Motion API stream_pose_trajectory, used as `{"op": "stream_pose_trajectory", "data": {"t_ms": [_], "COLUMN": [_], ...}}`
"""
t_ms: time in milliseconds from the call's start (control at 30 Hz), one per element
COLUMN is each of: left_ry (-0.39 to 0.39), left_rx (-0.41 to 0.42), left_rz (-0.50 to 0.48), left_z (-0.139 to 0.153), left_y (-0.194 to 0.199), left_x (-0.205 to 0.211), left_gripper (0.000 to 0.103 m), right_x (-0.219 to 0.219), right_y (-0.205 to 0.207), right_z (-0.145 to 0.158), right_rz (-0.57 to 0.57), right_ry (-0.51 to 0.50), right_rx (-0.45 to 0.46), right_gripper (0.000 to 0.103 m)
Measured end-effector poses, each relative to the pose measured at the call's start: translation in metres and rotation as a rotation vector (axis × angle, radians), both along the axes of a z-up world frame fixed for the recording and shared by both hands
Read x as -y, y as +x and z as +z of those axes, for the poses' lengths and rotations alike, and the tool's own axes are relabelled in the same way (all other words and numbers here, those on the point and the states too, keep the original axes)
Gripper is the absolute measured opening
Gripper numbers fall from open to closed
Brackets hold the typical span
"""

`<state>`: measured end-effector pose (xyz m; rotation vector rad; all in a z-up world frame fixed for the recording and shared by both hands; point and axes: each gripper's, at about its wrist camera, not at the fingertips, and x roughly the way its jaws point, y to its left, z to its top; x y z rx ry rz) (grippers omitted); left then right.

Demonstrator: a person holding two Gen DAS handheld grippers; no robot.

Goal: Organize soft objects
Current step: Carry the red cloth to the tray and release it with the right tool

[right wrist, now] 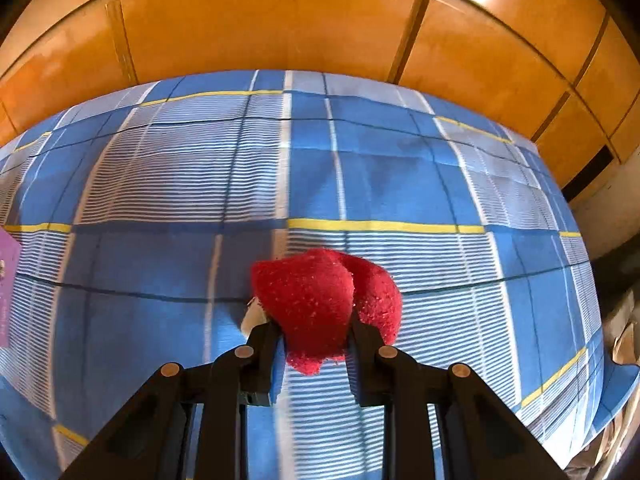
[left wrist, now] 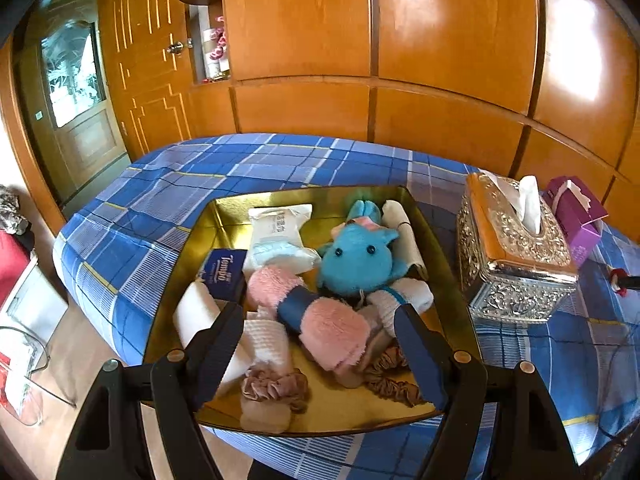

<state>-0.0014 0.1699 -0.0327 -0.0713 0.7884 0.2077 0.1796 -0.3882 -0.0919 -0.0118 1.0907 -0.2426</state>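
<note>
Most of the soft things already lie in the gold tray (left wrist: 432,236) on the blue plaid bedspread (left wrist: 168,184): a white roll (left wrist: 200,312), a tissue pack (left wrist: 225,274), a pink fluffy toy (left wrist: 316,320), scrunchies (left wrist: 276,388) and a blue plush (left wrist: 360,256). Above them hangs the left gripper (left wrist: 320,344), spread wide and empty. Further right stands a silver tissue box (left wrist: 516,264). The right gripper (right wrist: 314,332) pinches a red plush piece (right wrist: 320,300) over bare bedspread, seemingly the last item to bring in.

Red plush (right wrist: 320,304), blue plaid sheet (right wrist: 380,176)
</note>
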Motion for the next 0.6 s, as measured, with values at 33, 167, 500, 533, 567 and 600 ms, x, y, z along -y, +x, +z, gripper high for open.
{"op": "stream_pose_trajectory", "data": {"t_ms": [33, 167, 500, 533, 567, 600], "left_ry": [-0.002, -0.011, -0.048, -0.051, -0.051, -0.051], "left_rx": [-0.004, -0.014, -0.008, -0.003, 0.001, 0.005], "left_rz": [-0.003, -0.014, 0.035, 0.044, 0.053, 0.066], "left_z": [-0.001, -0.006, -0.011, -0.01, -0.009, -0.008], "left_y": [0.0, 0.0, -0.009, -0.01, -0.012, -0.014], "left_x": [0.0, -0.002, -0.023, -0.027, -0.03, -0.035], "left_gripper": [0.078, 0.078, 0.078, 0.078, 0.078, 0.078], "right_x": [-0.001, -0.014, -0.17, -0.202, -0.226, -0.257], "right_y": [0.001, 0.01, 0.031, 0.026, 0.022, 0.015], "right_z": [0.003, 0.044, 0.209, 0.22, 0.225, 0.23], "right_rz": [-0.008, -0.032, 0.327, 0.412, 0.474, 0.557], "right_ry": [0.024, 0.041, 0.054, 0.07, 0.081, 0.094], "right_rx": [0.002, 0.068, 0.367, 0.391, 0.403, 0.413], "right_gripper": [0.024, 0.023, 0.024, 0.024, 0.024, 0.024]}}
